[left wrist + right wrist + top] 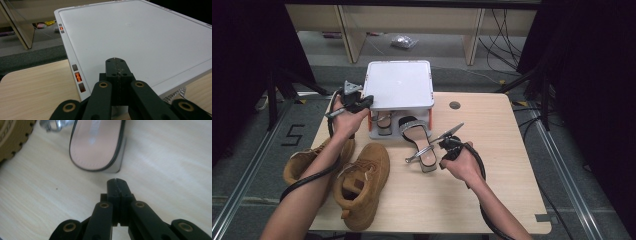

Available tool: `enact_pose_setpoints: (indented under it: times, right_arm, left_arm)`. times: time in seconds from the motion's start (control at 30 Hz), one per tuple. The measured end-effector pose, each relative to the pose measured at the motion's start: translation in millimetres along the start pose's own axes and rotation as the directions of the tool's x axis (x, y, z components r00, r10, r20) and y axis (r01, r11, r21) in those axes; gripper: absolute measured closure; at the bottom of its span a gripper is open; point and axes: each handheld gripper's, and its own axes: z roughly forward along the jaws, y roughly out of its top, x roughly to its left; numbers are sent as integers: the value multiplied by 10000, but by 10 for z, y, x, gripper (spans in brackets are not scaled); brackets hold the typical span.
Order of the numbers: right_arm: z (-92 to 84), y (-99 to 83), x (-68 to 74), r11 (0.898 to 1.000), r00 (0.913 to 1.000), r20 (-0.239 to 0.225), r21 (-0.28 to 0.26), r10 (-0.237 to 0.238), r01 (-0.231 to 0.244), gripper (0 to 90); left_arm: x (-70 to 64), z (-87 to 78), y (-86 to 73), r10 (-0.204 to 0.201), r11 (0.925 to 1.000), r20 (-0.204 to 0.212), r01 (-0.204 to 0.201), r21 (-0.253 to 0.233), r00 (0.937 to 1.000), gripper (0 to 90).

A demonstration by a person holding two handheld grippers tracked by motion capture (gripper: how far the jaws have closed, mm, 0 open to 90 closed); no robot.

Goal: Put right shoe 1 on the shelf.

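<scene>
Our right gripper [117, 180], jaws pressed together on nothing, hovers just short of the sandal [96, 145] lying mid-table; our left gripper [117, 60], likewise closed and empty, rests at the white box's [140, 40] left edge.

The black-edged high-heeled sandal with a pink insole and glittery silver straps [419, 145] lies on the wooden desk [492, 165] near its middle, its toe end pointing toward the far edge and tucked into the open front of the low white rack [399, 85], its heel end toward the near edge. It rests on its sole, with its silver ankle strap and buckle spread out on the desk on its left side. In the right gripper view its rounded insole end [96, 145] and grey block heel lie flat on the desk, free of any grip.
</scene>
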Motion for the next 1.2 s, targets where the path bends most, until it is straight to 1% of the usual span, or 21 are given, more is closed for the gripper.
enact_pose_setpoints:
  times: [0.07, 0.1, 0.13, 0.2, 0.23, 0.3, 0.33, 0.4, 0.47, 0.67, 0.7, 0.73, 0.77, 0.8, 0.87, 0.9, 0.93, 0.97, 1.0, 1.17, 1.2]
  right_arm:
    - [59, -29, 14, 9998, 9998, -85, 89, -163, 163, 900]
    - [79, -39, 33, 9999, 10000, 7, 87, -93, 93, 900]
    - [95, -42, 50, 9998, 9998, -137, 100, -162, 164, 900]
    - [119, -46, 84, 9996, 9997, -66, 175, -232, 233, 900]
    - [133, -40, 98, 9995, 9995, -101, 78, -309, 310, 900]
    - [147, -29, 124, 10000, 10000, -45, 44, -71, 72, 900]
    - [162, -22, 127, 9998, 9996, -210, -62, -210, 209, 900]
    - [186, -14, 159, 9999, 9999, -151, -114, -29, 27, 900]
    - [211, 2, 156, 9995, 9994, -260, -248, -224, 217, 900]
    - [255, 9, 184, 9997, 9996, -241, -174, -171, 167, 900]
    - [263, 10, 174, 9992, 9992, -238, -253, -320, 314, 900]
    - [258, 7, 194, 9999, 9998, -182, -153, -42, 39, 900]
    - [264, 16, 176, 9996, 9995, -188, -130, -263, 261, 900]
    - [266, 20, 182, 9998, 9996, -212, -97, -202, 200, 900]
    - [283, 30, 184, 9988, 9988, -215, -228, -443, 438, 900]
    - [270, 38, 198, 9992, 9989, -261, -68, -402, 400, 900]
    - [270, 45, 217, 9998, 9997, -112, 21, -203, 203, 900]
    - [286, 52, 216, 9991, 9990, -186, -122, -402, 400, 900]
    - [282, 61, 231, 9996, 9993, -229, -50, -291, 290, 900]
    - [313, 106, 264, 9989, 9985, -349, -201, -431, 425, 900]
    - [324, 111, 289, 9996, 9992, -335, -198, -203, 197, 900]
  left_arm:
    - [-2, 0, -1, -11, 10000, -5, 11, -5, 10000, 898]
    - [0, -1, -1, -8, 10000, -4, 8, -7, 10000, 898]
    - [0, -1, -2, -6, 10000, 0, 6, -11, 10000, 898]
    - [0, 0, -2, 3, 10000, 2, -3, -12, 10000, 898]
    - [0, 0, -2, 17, 10000, -1, -17, -13, 10000, 898]
    - [-2, 0, -2, 31, 10000, -7, -31, -13, 10000, 898]
    - [-1, 0, -1, 5, 10000, 6, -5, -8, 10000, 898]
    - [3, 0, 0, 10, 10000, 22, -10, -1, 10000, 899]
    - [6, -1, 0, -3, 10000, 44, 3, 13, 10000, 899]
    - [0, 2, 2, 25, 10000, 26, -25, 4, 10000, 898]
    - [0, 1, 2, 34, 10000, 22, -34, 3, 10000, 898]
    - [0, 1, 2, 31, 10000, 24, -31, 6, 10000, 898]
    - [0, 2, 3, 42, 10000, 23, -42, 9, 10000, 898]
    - [-1, 2, 4, 44, 10000, 18, -44, 13, 10000, 898]
    - [-3, 3, 3, 63, 10000, 13, -63, 7, 10000, 898]
    - [-4, 3, 3, 61, 10000, 8, -61, -2, 10000, 898]
    - [-3, 3, 2, 59, 10000, 11, -59, 1, 10000, 898]
    - [-2, 2, 3, 44, 10000, 15, -44, 6, 10000, 898]
    - [0, 1, 4, 41, 10000, 27, -41, 23, 10000, 898]
    - [7, 4, 4, 25, 10000, 79, -25, -6, 10000, 898]
    - [6, 0, 6, 41, 10000, 55, -42, 48, 10000, 899]
